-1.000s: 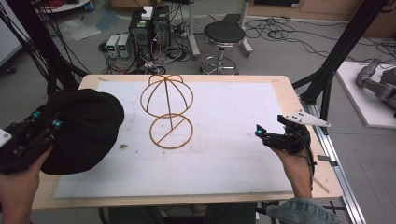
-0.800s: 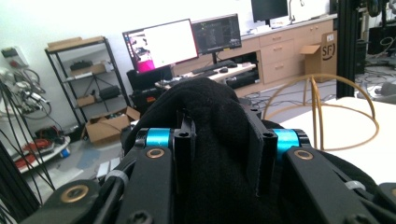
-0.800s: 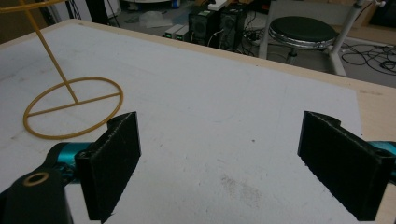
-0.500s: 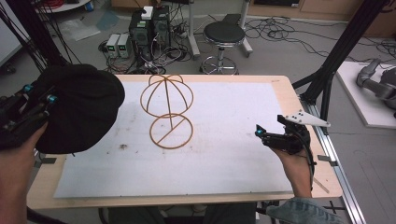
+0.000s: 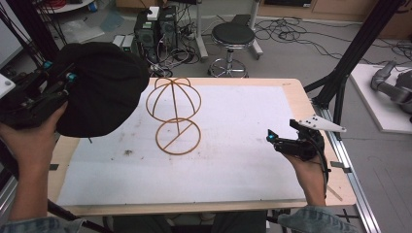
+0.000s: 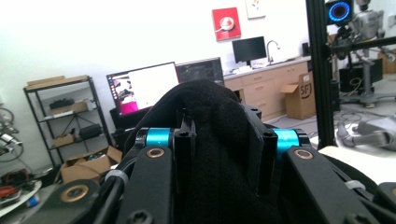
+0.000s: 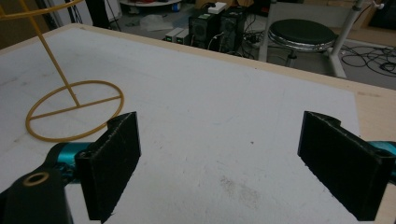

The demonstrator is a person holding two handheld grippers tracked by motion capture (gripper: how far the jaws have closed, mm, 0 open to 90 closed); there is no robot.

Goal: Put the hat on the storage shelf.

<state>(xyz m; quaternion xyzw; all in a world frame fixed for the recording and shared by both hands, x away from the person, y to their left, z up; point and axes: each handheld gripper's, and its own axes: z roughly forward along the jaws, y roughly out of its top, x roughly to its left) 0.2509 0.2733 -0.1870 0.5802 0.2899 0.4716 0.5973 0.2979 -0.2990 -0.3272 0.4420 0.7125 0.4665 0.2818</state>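
High view | left gripper (image 5: pixel 60 85) clenched on hat (image 5: pixel 104 87), raised left of stand (image 5: pixel 176 116) | right gripper (image 5: pixel 286 141) fingers (image 7: pixel 114 158) spread, empty, over table (image 5: pixel 243 160)

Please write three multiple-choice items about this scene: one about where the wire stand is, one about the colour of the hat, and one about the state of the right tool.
1. Where is the wire hat stand?
A. On the white mat
B. On the stool
C. On the floor

2. What colour is the hat?
A. Red
B. Black
C. White

3. The right tool is:
A. Shut on the hat
B. Shut on the stand
C. Open, holding nothing

Answers: 1 A, its ring base rests on the mat. 2 B, dark cloth in the left tool. 3 C, jaws stand wide apart.
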